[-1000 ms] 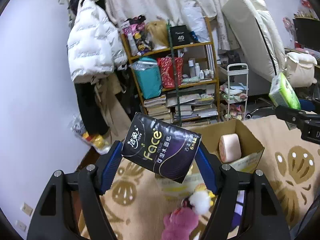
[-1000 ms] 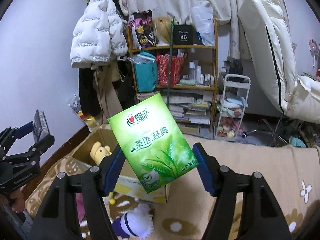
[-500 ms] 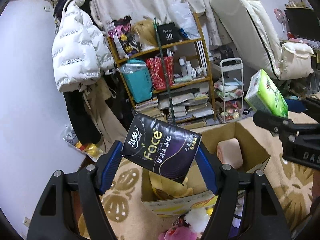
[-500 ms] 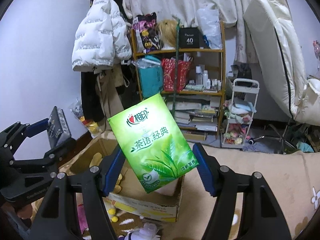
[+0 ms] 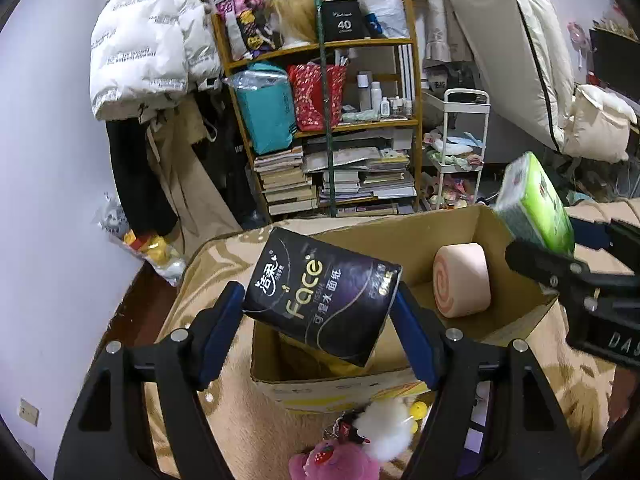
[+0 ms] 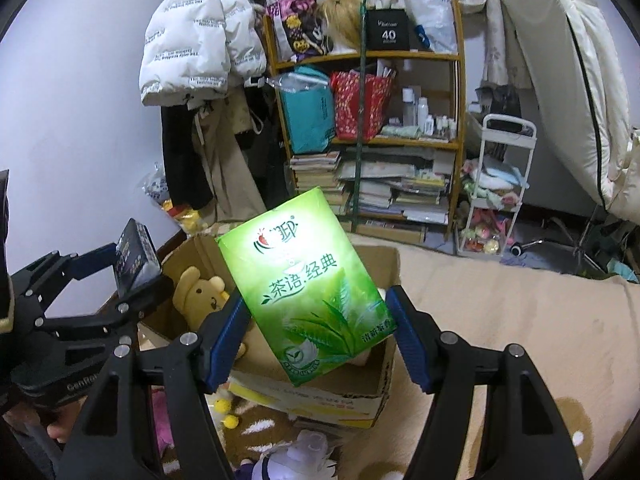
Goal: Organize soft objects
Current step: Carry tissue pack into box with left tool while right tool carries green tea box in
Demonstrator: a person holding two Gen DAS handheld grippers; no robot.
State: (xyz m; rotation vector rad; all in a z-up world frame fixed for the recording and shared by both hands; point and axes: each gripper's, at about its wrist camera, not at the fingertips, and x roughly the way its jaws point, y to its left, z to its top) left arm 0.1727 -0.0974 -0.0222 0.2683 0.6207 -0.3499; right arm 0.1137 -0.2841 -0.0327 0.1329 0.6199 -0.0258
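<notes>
Black tissue pack (image 5: 322, 295) held tilted over the near-left part of the open cardboard box (image 5: 400, 236), pinched between the blue pads of the left gripper (image 5: 320, 320); jaws clenched on its two short sides. Green tissue pack (image 6: 308, 300) likewise clamped by the right gripper (image 6: 316, 332), tilted, above the box's other end.

Inside the box: pink roll cushion (image 5: 462, 280) at one end, yellow plush dog (image 6: 204, 292) at the other. Free floor looks limited.

Risks, as judged:
- Both packs are soft and slick-wrapped, gripped by the sides only; a squeeze could buckle them and let them slide out early.
- Released from this height and tilt, a pack could strike the box rim or bounce off the cushion and land on the patterned rug (image 5: 224, 420).
- The two grippers sit near each other over one box; lowering together invites a clash.
- Pink plush (image 5: 340, 462) and white pompom (image 5: 384, 426) lie just outside the near wall, easily nudged.
</notes>
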